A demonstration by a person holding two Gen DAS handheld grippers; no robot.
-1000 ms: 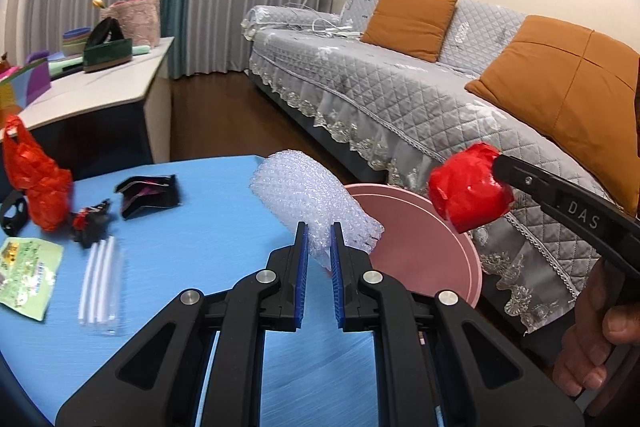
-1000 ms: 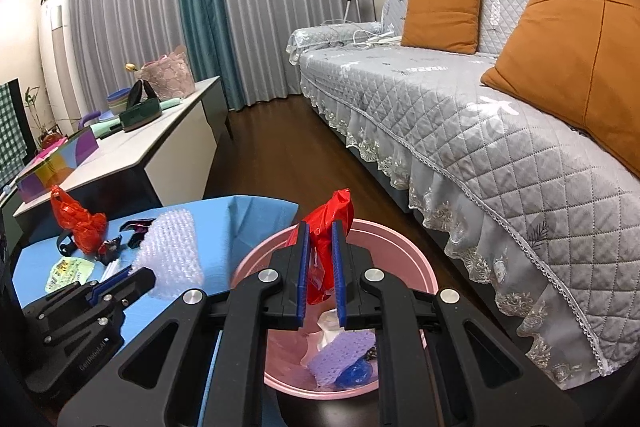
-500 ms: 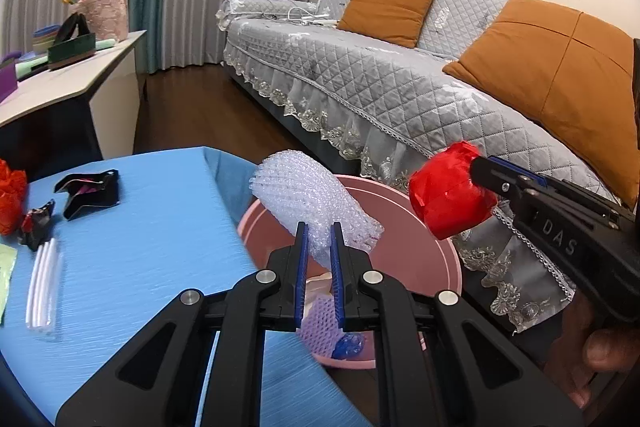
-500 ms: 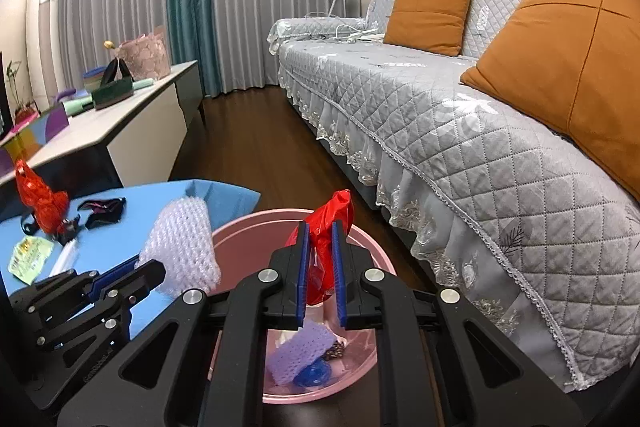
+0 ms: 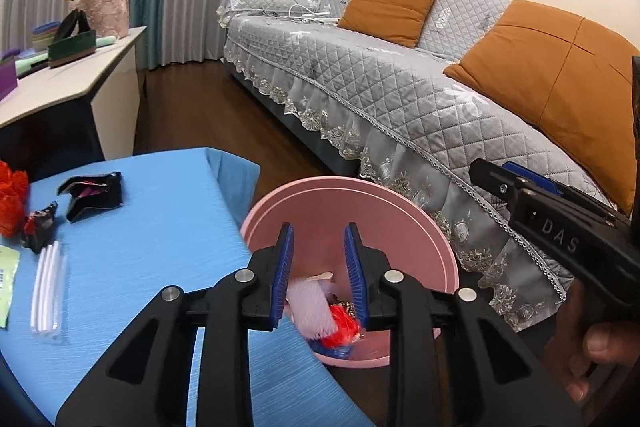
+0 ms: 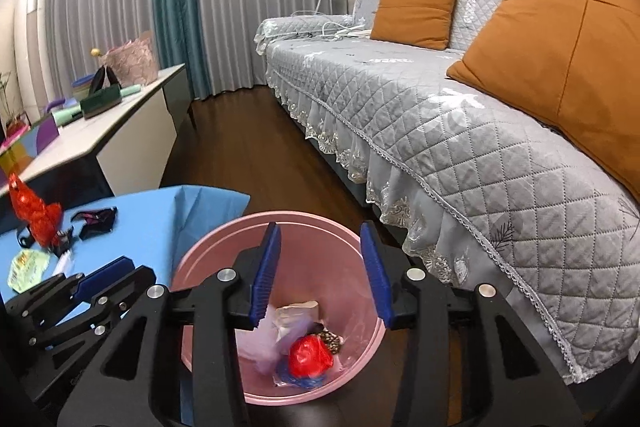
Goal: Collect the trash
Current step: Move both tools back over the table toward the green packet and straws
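both grippers hang over the pink bin (image 6: 208, 247), jaws spread wide and holding nothing: left gripper (image 5: 319, 259), right gripper (image 6: 322, 269). a red wad (image 6: 310, 355) and pale foam wrap (image 5: 310, 311) lie in the bin. more scraps sit on the blue table (image 5: 160, 247).

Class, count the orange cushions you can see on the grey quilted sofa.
2. One orange square fabric cushion leans on the backrest at the sofa's far end; the other orange cushion leans nearer the camera. More may lie outside the picture.
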